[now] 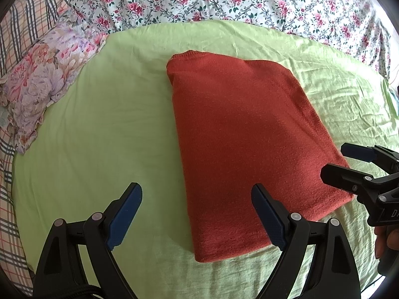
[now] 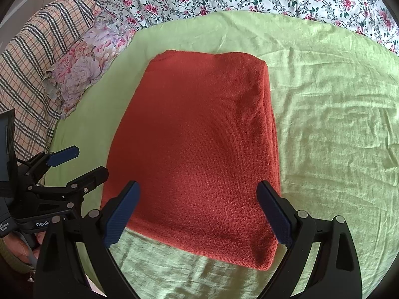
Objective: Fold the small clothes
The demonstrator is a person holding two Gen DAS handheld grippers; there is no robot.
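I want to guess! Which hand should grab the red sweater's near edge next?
Probably right. The right gripper has open fingers straddling the red sweater's near edge. The left gripper, also open, sits mostly over the green sheet.

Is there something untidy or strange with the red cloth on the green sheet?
Nothing stands out. The red cloth lies folded flat on the green sheet; both tools, left and right, are open and hold nothing.
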